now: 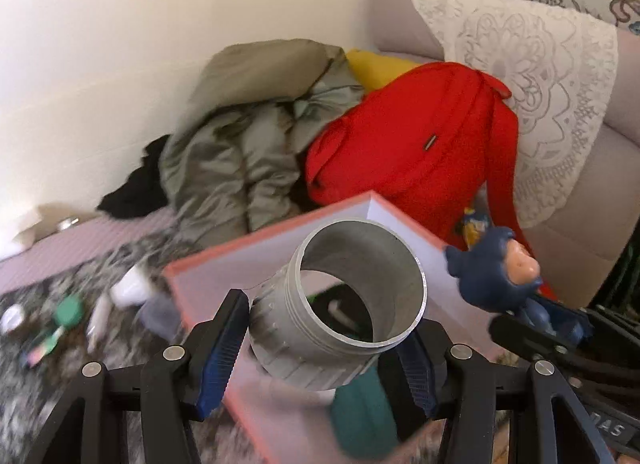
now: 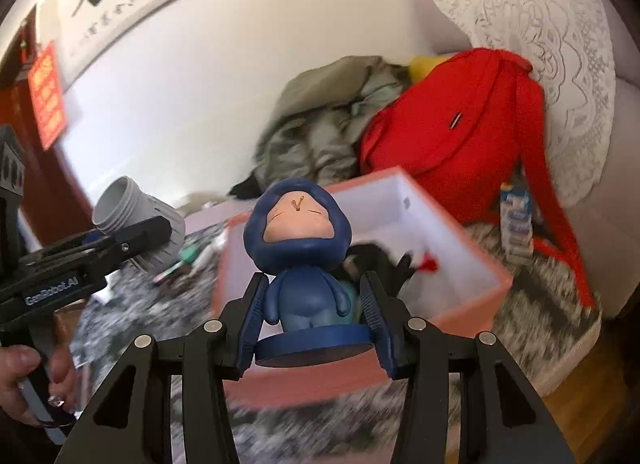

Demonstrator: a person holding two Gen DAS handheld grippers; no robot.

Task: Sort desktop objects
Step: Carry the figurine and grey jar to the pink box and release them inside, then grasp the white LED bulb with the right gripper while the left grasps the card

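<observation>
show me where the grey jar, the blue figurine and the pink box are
grey jar [image 1: 320, 328], left wrist view, on its ribbed outer wall.
blue figurine [image 2: 304, 296], right wrist view, on its belly.
pink box [image 2: 472, 306], right wrist view, on its outer right wall.

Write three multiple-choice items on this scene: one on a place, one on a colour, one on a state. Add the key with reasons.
1. Where is the red backpack?
A. behind the box
B. inside the box
C. under the jar

2. What colour is the figurine?
A. green
B. blue
C. yellow

3. What state is the grey jar in?
A. capped
B. lying on the rug
C. open-mouthed, held in the tongs

Key: A, the backpack leans on the sofa beyond the pink-rimmed box; B, its hood and body are blue; C, the left tongs clamp the lidless jar, while the right tongs clamp the figurine.
</observation>
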